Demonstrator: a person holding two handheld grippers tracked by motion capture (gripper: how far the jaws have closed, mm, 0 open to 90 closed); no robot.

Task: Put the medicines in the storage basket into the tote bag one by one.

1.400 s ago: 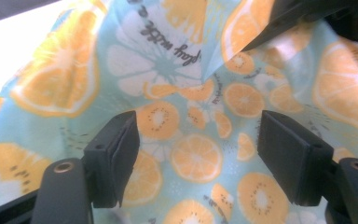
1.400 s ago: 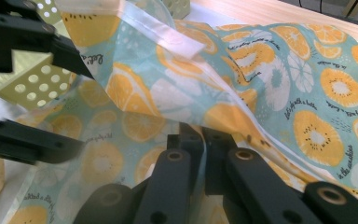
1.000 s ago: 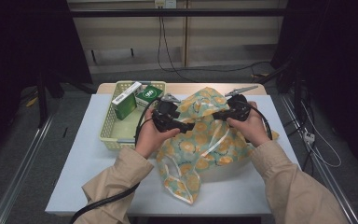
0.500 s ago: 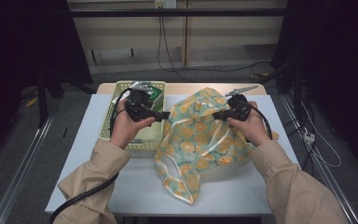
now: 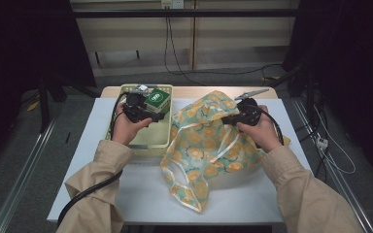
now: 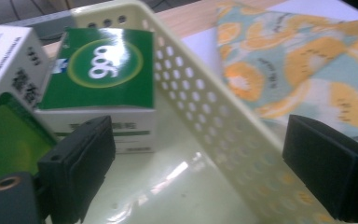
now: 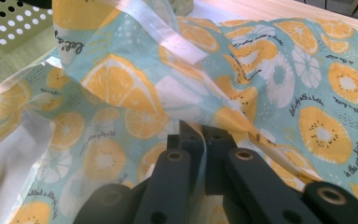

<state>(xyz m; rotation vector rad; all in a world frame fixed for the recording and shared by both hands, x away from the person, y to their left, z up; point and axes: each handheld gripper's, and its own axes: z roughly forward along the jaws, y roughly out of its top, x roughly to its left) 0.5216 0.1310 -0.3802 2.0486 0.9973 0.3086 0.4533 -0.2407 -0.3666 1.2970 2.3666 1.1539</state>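
So the right gripper (image 7: 200, 140) is clamped on an edge of the fruit-print bag (image 5: 209, 141) lying on the table (image 5: 102, 184), while the left gripper (image 6: 196, 172), its jaws just spread with nothing between them, hovers inside the basket (image 6: 214, 121). Looks like the next move is closing on the green box (image 6: 105, 70) to bag it; the white box (image 6: 4, 56) beside it is cut off and the bag's mouth is hard to make out.
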